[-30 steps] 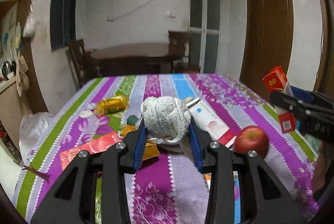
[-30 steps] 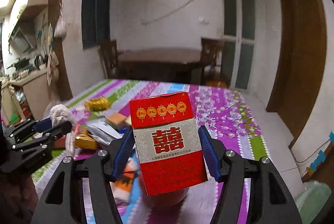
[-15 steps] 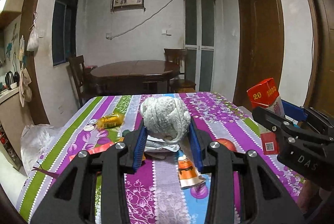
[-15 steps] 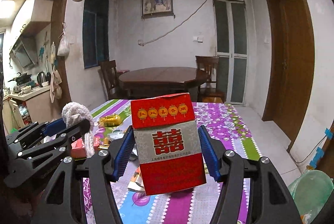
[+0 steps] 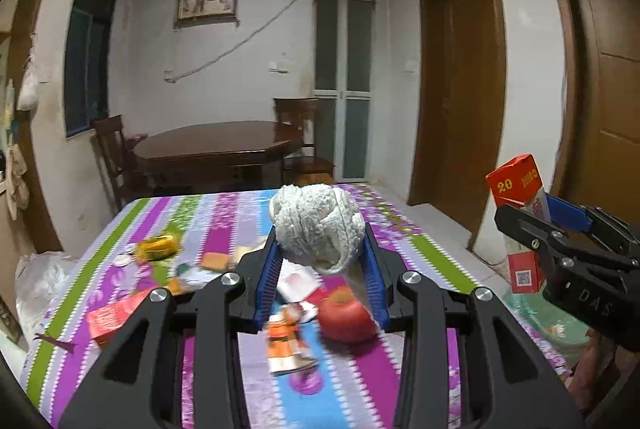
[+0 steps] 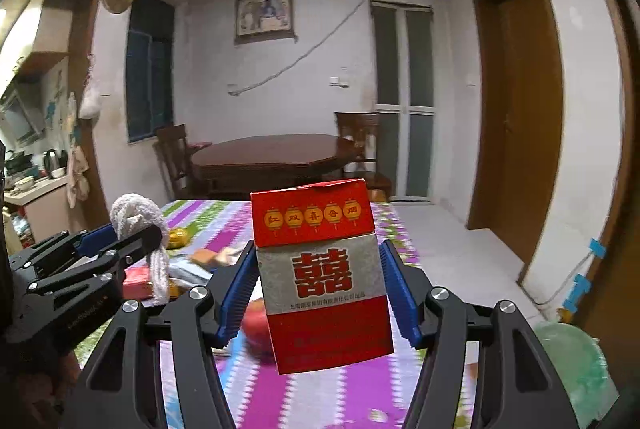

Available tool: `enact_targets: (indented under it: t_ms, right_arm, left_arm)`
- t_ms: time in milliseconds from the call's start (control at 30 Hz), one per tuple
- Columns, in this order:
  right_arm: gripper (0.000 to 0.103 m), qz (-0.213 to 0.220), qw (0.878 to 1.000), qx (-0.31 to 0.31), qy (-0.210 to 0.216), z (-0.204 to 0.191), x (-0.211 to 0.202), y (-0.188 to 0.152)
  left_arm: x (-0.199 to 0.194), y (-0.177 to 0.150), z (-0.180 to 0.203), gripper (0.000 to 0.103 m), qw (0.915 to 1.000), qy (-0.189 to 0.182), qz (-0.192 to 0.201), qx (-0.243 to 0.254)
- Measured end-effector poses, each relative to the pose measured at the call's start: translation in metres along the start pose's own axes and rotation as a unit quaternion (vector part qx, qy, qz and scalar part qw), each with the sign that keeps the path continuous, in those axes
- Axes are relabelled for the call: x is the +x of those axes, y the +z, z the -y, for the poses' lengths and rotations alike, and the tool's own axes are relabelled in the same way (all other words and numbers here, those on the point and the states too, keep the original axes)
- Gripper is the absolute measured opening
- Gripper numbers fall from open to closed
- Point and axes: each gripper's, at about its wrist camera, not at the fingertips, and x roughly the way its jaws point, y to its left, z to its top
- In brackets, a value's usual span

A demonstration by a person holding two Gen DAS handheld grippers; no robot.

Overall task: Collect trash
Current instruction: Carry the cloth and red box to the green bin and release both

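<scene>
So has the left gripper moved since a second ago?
Yes. The left gripper, shut on the white wad, has risen and tilted up: the far dining table and framed picture sit lower in its view.

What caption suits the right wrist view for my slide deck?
Right gripper holds a red-and-grey cardboard cigarette pack above the striped purple tablecloth, beside the left gripper clamping a white crumpled wad.

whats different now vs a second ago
Both grippers have lifted and swung right: the table sits lower in view, and the green bag beside it now shows. Nothing was let go: the left gripper still grips the white wad, the right gripper the red box.
</scene>
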Motion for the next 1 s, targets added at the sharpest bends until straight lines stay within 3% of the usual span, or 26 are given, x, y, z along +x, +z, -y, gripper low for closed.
enact_targets:
  t_ms: [467,700,1000]
  right_arm:
    - [0.062,-0.027,0.993,0.032,-0.113,0.165,-0.025,-0.013]
    - [0.062,-0.065,0.983,0.05,-0.162,0.255,-0.035,-0.031]
    - [0.061,-0.147,0.965,0.099,-0.194,0.37,-0.018,-0.074]
  left_arm:
    - [0.042,0.007,0.117,0.036,0.994,-0.1,-0.019,0.042]
    - [0.065,0.003,0.182,0.037,0.9831,-0.164,-0.043,0.068]
    - [0.106,-0.019,0.26,0.037,0.9589,-0.242,-0.109,0.101]
